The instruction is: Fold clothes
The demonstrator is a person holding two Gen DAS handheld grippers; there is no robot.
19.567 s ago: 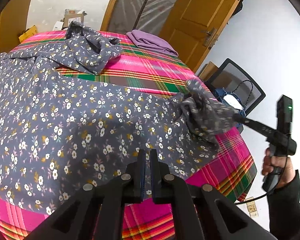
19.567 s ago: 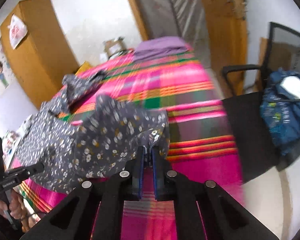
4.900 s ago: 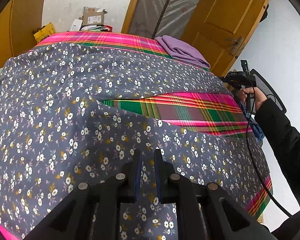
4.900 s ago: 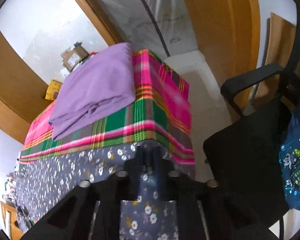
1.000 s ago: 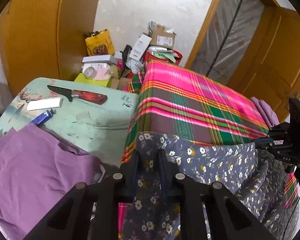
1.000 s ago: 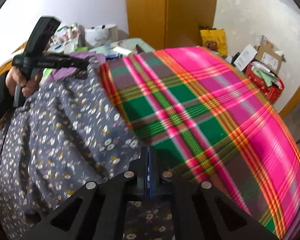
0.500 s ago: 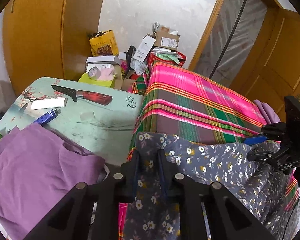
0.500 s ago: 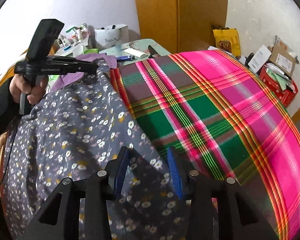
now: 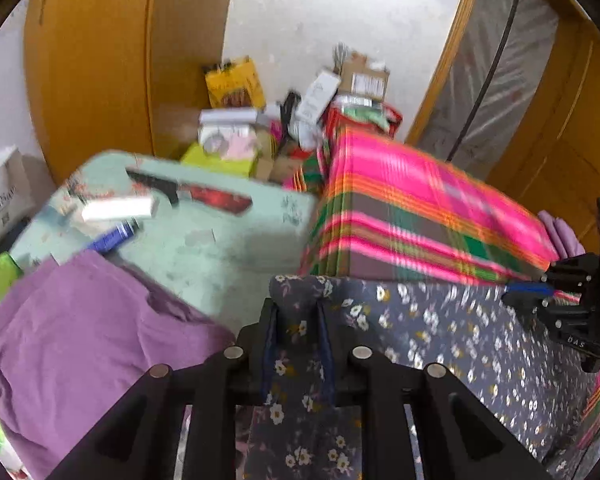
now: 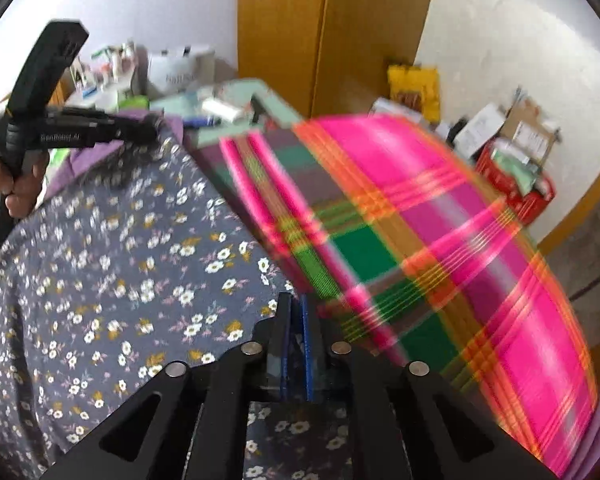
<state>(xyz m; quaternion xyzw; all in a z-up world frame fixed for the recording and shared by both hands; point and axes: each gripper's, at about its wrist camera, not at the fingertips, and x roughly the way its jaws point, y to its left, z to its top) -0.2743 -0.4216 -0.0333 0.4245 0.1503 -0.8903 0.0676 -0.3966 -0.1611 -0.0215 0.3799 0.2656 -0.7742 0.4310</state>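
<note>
Since half a second ago, right gripper has been closing on the grey floral cotton garment at 6 o'clock on the pink plaid-covered surface. Left gripper has been opening yet pinches its corner — the loosening hold could drop it, spoiling the fold.

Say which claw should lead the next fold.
Probably right: the right claw has just been closing on the floral garment beside bare plaid tablecloth; left claw has just been opening, garment between.

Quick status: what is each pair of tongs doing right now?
Left tongs: jaws just opening, floral garment between them, grip unclear.
Right tongs: just closing, nearly shut on the floral garment's edge.
</note>
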